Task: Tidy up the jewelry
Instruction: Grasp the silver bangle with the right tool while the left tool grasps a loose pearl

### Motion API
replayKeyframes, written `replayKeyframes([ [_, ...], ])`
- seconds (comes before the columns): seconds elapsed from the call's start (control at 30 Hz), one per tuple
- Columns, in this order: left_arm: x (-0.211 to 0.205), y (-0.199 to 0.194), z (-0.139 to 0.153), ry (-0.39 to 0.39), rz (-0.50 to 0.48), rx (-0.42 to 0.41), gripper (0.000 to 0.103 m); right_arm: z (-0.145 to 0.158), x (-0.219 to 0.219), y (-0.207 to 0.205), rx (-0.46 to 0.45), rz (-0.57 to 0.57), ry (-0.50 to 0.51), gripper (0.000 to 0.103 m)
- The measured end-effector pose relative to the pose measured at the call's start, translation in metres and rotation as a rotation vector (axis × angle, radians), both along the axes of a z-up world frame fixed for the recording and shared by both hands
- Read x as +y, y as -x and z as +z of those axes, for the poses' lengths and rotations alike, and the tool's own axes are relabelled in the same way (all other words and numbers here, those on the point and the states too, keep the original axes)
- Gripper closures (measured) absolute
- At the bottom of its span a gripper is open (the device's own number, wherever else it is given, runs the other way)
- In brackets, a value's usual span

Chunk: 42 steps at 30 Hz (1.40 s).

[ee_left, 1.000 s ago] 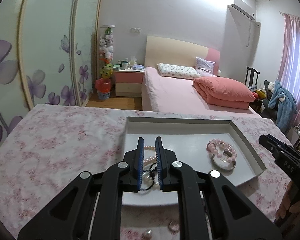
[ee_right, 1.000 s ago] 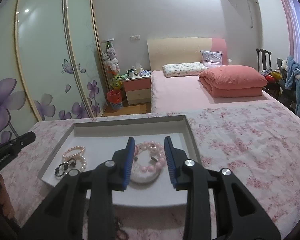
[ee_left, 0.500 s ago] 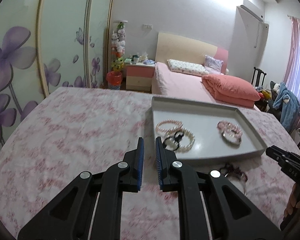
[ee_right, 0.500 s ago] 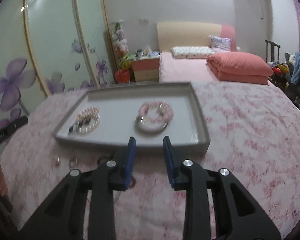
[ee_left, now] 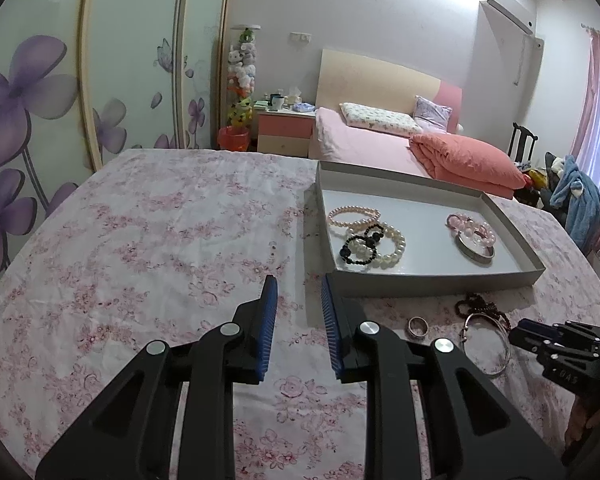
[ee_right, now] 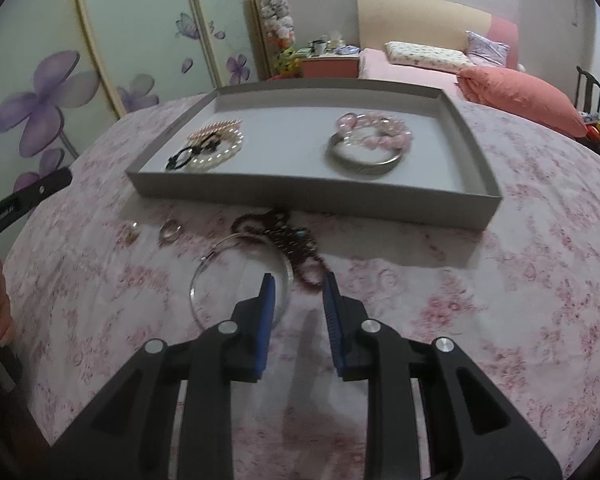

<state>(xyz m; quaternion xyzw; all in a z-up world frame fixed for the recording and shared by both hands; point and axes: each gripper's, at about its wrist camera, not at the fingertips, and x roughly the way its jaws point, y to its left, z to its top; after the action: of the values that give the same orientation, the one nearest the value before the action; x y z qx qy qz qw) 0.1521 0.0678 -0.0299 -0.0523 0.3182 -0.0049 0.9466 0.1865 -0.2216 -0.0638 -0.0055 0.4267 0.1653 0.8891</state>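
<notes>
Both jaw pairs empty: left gripper (ee_left: pixel 298 286) opening, over bare floral cloth (ee_left: pixel 148 240) beside grey tray's (ee_left: pixel 432 280) corner; right gripper (ee_right: pixel 298 284) parted, over thin silver hoop (ee_right: pixel 240 276).

You can make out very little lettering here. In your left wrist view the right gripper (ee_left: pixel 556 346) carries small pale characters on its black body, seen upside down — roughly "DAS". In your right wrist view the left gripper (ee_right: pixel 24 200) bears a short white word along its arm — too small to read.
</notes>
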Motion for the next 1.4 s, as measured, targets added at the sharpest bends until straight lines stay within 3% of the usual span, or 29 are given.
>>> replayKeyframes([
  [0.13, -0.004, 0.000, -0.002, -0.004, -0.011, 0.006, 0.079, -0.006, 0.006, -0.001, 0.026, 0.014, 0.032, 0.091],
  [0.37, -0.007, -0.001, -0.006, -0.004, -0.016, 0.017, 0.078, -0.006, -0.007, 0.016, 0.012, 0.041, 0.078, 0.098],
  [0.57, -0.011, -0.002, -0.007, -0.007, -0.023, 0.020, 0.074, -0.007, -0.049, 0.014, -0.004, -0.107, 0.151, 0.098],
  [0.67, -0.014, -0.001, -0.008, -0.012, -0.031, 0.023, 0.074, -0.005, -0.066, 0.010, 0.004, -0.161, 0.126, 0.097],
  [0.7, -0.015, -0.001, -0.008, -0.015, -0.033, 0.024, 0.073, -0.003, -0.070, 0.011, 0.002, -0.162, 0.098, 0.094],
  [0.8, -0.016, -0.001, -0.009, -0.020, -0.034, 0.027, 0.071, 0.002, -0.072, 0.017, -0.017, -0.145, 0.050, 0.044],
  [0.83, -0.016, -0.001, -0.010, -0.020, -0.034, 0.029, 0.070, 0.003, -0.070, 0.019, -0.027, -0.135, 0.045, 0.039],
  [0.97, -0.017, -0.001, -0.010, -0.020, -0.041, 0.032, 0.068, 0.003, -0.062, 0.018, -0.005, -0.096, 0.012, 0.032],
  [1.23, -0.022, 0.002, -0.011, -0.025, -0.071, 0.039, 0.062, -0.010, -0.036, 0.002, 0.047, -0.091, 0.118, 0.019],
  [1.3, -0.024, 0.003, -0.012, -0.026, -0.080, 0.043, 0.061, -0.012, -0.034, 0.002, 0.035, -0.092, 0.129, 0.019],
  [1.37, -0.027, 0.004, -0.013, -0.025, -0.099, 0.051, 0.059, -0.010, -0.037, 0.003, 0.024, -0.096, 0.123, 0.035],
  [1.4, -0.029, 0.004, -0.014, -0.025, -0.107, 0.055, 0.056, -0.010, -0.038, 0.003, 0.030, -0.099, 0.119, 0.035],
])
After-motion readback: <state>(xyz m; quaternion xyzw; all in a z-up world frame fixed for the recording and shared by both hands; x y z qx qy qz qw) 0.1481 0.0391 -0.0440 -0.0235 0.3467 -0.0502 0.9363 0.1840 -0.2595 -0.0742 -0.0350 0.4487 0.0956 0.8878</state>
